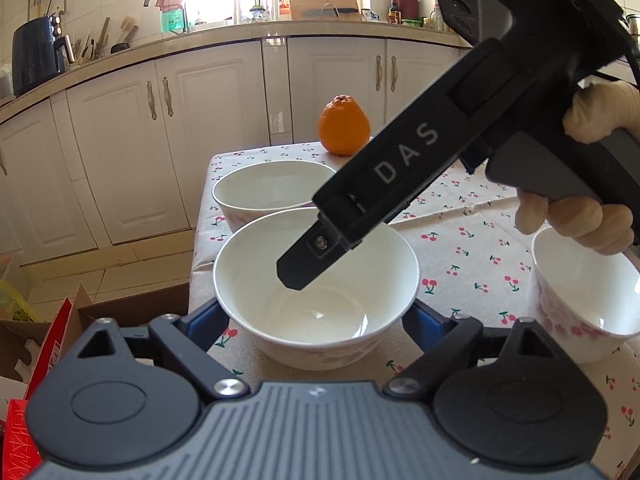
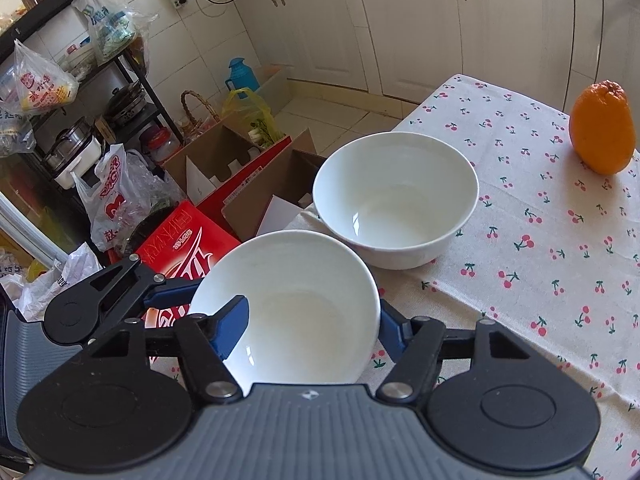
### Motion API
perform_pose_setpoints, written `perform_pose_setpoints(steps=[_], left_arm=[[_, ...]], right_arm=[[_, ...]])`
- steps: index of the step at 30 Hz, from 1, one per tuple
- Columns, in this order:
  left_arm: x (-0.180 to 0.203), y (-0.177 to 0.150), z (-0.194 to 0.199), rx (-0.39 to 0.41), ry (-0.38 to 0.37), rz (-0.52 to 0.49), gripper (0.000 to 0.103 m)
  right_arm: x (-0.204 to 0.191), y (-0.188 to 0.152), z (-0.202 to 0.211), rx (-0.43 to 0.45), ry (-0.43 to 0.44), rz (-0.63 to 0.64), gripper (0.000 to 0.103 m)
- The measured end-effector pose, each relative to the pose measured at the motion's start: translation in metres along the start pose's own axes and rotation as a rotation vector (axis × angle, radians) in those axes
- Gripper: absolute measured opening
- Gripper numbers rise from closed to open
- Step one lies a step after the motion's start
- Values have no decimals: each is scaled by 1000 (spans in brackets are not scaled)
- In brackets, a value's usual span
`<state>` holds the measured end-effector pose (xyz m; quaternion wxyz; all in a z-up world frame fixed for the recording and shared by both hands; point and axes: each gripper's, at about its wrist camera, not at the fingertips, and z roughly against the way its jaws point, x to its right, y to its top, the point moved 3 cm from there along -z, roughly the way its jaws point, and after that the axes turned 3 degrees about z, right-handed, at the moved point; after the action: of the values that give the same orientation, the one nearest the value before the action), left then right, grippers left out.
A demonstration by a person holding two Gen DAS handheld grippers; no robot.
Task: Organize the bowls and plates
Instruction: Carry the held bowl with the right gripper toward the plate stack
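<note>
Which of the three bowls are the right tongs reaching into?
The nearest bowl, between the left tongs' fingers; one right finger dips inside its rim. The far bowl and the right-hand bowl are untouched.

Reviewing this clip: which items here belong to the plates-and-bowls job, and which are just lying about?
Job items: near bowl between both grippers' fingers; far bowl; cherry-patterned bowl; left gripper; right gripper.

Lying about: orange; cardboard boxes; teal jug.
</note>
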<state>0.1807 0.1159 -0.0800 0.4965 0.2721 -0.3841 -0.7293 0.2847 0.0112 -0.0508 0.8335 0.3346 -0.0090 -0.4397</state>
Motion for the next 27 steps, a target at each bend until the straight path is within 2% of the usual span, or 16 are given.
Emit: perform_pose_setpoints(steps=[11,27], left_arm=[[16,10,26,23,-24,-26,92],[61,24,65,53,-51,-76,92]], right_arm=[[-5,-7,34,33,12,-40,73],[-15,-42,103,99,2,-44,73]])
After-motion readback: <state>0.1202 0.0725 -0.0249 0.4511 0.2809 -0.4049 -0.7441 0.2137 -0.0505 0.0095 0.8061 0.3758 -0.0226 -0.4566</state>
